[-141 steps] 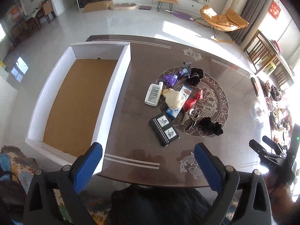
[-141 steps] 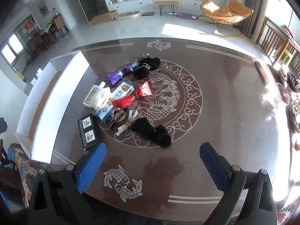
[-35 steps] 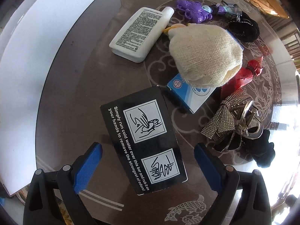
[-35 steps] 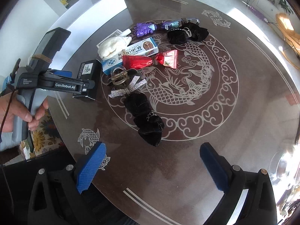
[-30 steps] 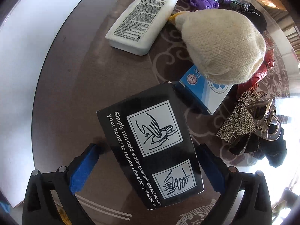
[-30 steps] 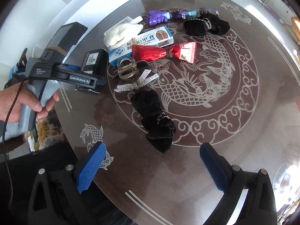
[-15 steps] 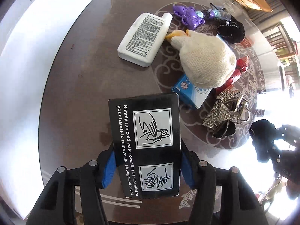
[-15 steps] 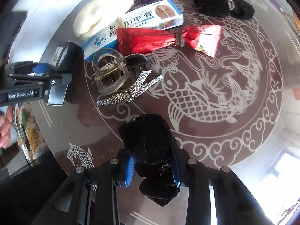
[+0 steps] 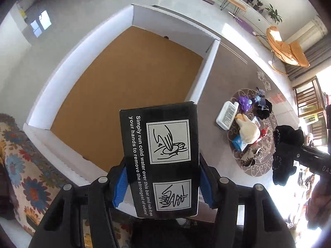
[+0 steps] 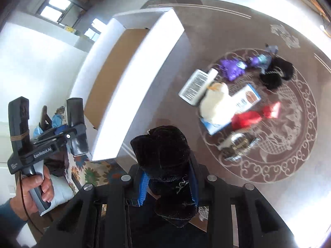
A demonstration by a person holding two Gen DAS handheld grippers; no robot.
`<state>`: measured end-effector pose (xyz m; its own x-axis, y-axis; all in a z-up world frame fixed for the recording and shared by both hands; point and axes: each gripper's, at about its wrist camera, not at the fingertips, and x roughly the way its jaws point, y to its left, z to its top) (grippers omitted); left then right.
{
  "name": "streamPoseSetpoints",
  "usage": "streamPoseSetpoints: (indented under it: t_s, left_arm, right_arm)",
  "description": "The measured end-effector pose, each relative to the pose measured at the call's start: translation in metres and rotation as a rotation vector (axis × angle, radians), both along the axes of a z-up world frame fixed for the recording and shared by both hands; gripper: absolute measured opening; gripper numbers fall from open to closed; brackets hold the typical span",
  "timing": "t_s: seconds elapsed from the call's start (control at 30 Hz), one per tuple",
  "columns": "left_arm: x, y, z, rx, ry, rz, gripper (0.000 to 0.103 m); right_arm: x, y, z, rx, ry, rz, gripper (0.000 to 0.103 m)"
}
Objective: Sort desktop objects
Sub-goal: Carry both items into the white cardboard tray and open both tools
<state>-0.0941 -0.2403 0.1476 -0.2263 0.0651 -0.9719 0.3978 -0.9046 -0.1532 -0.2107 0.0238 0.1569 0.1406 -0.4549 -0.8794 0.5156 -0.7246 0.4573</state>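
Left wrist view: the left gripper (image 9: pixel 162 183) clamps a black box (image 9: pixel 162 159) at bottom centre, lifted over the near wall of a white tray (image 9: pixel 206 68) with a brown floor. Beyond, at right, a bottle (image 9: pixel 227 114), cream mitt (image 9: pixel 249 131) and other small items lie on the table (image 9: pixel 223 76). Right wrist view: the right gripper (image 10: pixel 168 183) pinches a black scrunchie (image 10: pixel 163 153) at bottom centre, lifted off the table. Farther, a red packet (image 10: pixel 253 115) and purple toy (image 10: pixel 230 69) sit upper right.
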Motion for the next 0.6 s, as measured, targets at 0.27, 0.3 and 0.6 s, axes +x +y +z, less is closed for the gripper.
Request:
streamPoseSetpoints:
  t_s: [0.27,0.3,0.6]
  left_arm:
    - [-0.012,-0.071,-0.015,-0.048,-0.127,0.001,0.060]
    - [-0.014,-0.075,-0.017,-0.077,-0.156,0.007,0.061]
    - [-0.006,-0.080,-0.012,-0.118,-0.120,0.010,0.082]
  right_arm:
    - [-0.005,-0.199,0.027,-0.090,0.056,0.151,0.035]
    - [-0.007,-0.214,0.028,-0.071,0.069,0.162,0.038]
    - [-0.029,-0.234,0.047,-0.058,0.081,0.050,0.091]
